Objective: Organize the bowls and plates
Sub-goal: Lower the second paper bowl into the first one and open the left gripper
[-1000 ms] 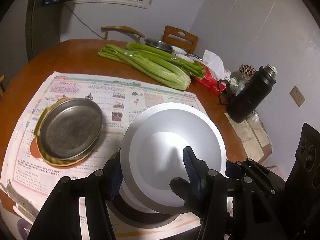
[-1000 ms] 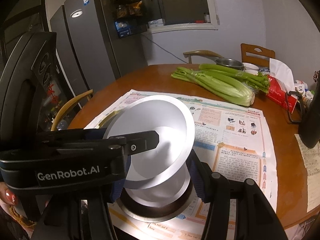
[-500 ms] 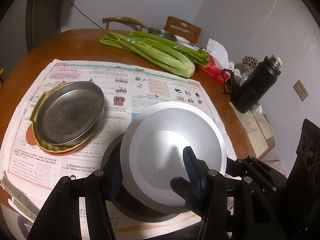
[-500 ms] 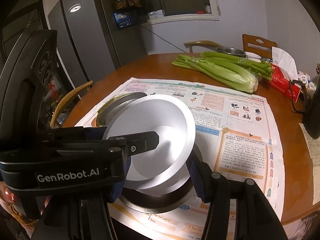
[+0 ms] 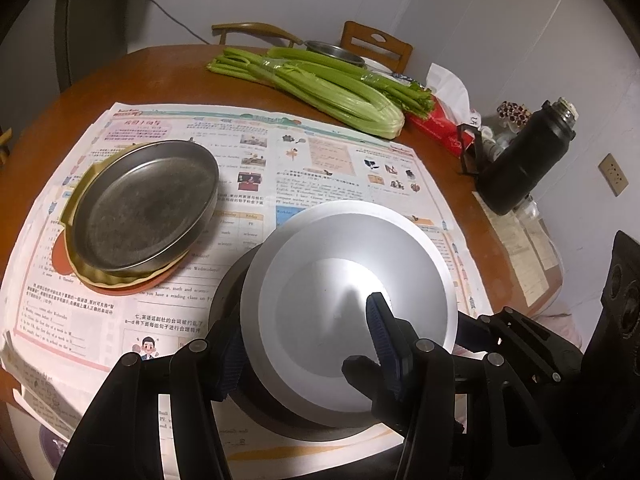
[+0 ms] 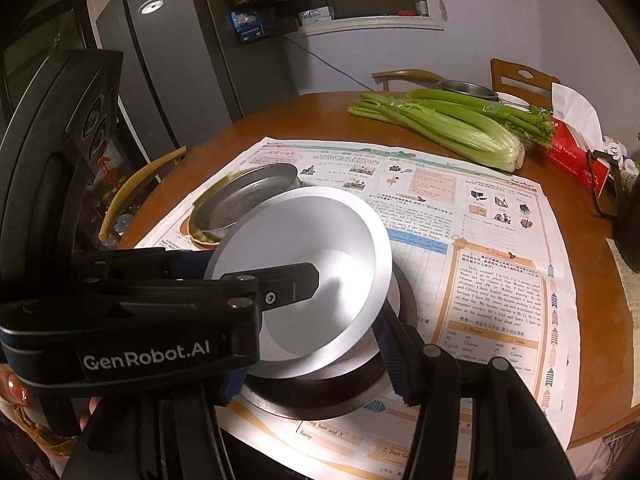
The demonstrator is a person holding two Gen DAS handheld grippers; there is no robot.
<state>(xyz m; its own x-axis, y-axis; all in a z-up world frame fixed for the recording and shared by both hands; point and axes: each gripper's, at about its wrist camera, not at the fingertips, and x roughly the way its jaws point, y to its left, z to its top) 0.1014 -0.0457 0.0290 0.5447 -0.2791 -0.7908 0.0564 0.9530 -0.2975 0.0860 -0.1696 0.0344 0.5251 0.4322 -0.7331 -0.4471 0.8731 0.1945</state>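
bowl: shiny silver metal bowl (image 5: 352, 304), round so no long axis, mouth tipped up and toward 9 o'clock in the right wrist view, near rim lower
bowl place: low centre of both views, over a white plate (image 6: 360, 354) sitting in a dark round pan (image 6: 320, 392); whether it touched the plate could not be told
left gripper: black two-finger left gripper (image 5: 308, 344) was clamped across the bowl wall, one blue pad inside the bowl, the other outside at 9 o'clock
right gripper: black right gripper (image 6: 320, 344) sat with its jaws nearly together around the bowl's edge, right blue pad (image 6: 394, 354) at the outer wall; true contact hard to tell
stack: dull steel round pan (image 5: 144, 204) lay on a yellow fluted dish (image 5: 100, 276) and an orange plate (image 5: 132, 290), at 10 o'clock of the bowl, apart from it
table: round brown wooden table (image 5: 160, 76) was covered by a printed newspaper sheet (image 5: 320, 160)
writing: "GenRobot.AI" on the left gripper body in the right wrist view; sheet showed "Wednesday", "Monday", "Friday", "math", "Chinese", rest too small
far side: green celery bunch (image 5: 320, 84) lay at 12 o'clock, long axis running 10 to 4
flask: black flask (image 5: 528, 160) stood at 2 o'clock
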